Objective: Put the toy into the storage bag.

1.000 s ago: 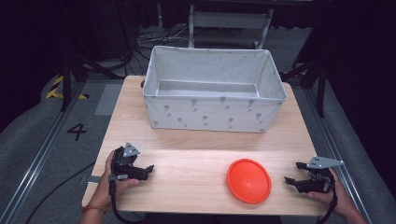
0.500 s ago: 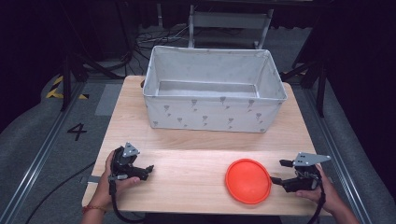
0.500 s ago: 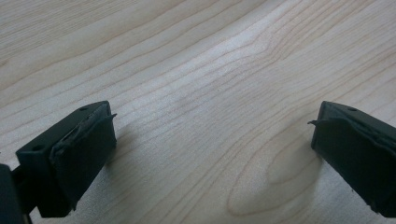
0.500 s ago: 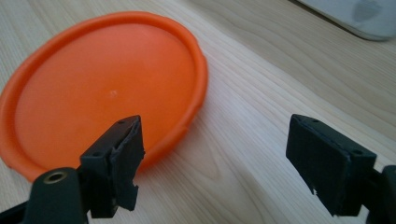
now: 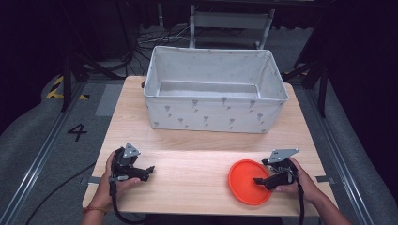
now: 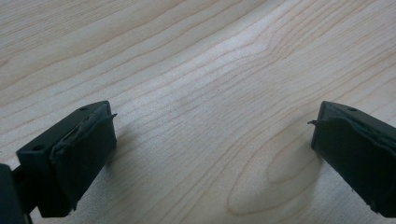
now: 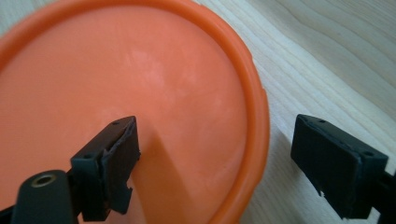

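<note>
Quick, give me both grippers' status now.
Left gripper: open, holding nothing, over bare table.
Right gripper: open, straddling the orange plate rim, not closed on it.

One orange plate [image 5: 250,182] — one white fabric bin [image 5: 215,90] — one table [image 5: 197,164].

In the right gripper view the orange plate [image 7: 140,93] runs off the left and bottom edges, and one jaw hides part of its face.

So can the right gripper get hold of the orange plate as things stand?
Probably yes: the right gripper is open, its fingers straddling the rim of the orange plate, with nothing between them and the rim.
</note>
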The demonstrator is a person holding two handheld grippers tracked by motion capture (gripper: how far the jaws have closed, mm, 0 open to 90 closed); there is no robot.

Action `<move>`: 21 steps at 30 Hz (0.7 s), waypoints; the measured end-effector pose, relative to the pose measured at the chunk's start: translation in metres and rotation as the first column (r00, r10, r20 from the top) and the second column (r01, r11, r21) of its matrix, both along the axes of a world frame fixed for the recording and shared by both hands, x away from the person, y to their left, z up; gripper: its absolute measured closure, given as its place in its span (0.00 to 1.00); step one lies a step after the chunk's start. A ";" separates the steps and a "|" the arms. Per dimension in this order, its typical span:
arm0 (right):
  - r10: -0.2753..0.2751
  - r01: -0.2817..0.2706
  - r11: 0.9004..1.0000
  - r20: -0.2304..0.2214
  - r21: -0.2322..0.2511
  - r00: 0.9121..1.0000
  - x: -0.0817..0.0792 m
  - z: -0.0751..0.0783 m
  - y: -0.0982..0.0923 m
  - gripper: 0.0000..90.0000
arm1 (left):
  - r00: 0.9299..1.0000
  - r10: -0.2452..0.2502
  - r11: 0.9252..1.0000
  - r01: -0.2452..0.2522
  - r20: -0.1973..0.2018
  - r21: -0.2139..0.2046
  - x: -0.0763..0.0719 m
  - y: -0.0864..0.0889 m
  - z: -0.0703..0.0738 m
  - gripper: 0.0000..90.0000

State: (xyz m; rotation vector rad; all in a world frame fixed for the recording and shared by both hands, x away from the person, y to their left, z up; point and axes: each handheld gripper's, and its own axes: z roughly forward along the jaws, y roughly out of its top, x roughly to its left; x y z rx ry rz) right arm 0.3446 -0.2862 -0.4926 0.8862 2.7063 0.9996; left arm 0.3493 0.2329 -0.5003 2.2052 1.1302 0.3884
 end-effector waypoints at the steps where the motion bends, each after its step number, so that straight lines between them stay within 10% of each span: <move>1: -0.002 0.002 1.000 -0.002 0.007 1.000 -0.001 0.000 0.001 0.18 | 1.000 0.000 1.000 0.000 0.000 0.000 0.000 0.000 0.000 0.00; 9: 0.048 -0.047 0.999 0.009 -0.011 0.999 -0.008 0.001 0.010 0.22 | 1.000 -0.001 1.000 0.001 0.000 0.000 0.000 0.000 0.000 0.00; 21: -0.061 0.062 0.998 -0.086 0.013 0.994 0.010 0.013 0.002 0.74 | 1.000 0.008 1.000 -0.008 -0.005 -0.002 -0.001 -0.001 0.000 0.00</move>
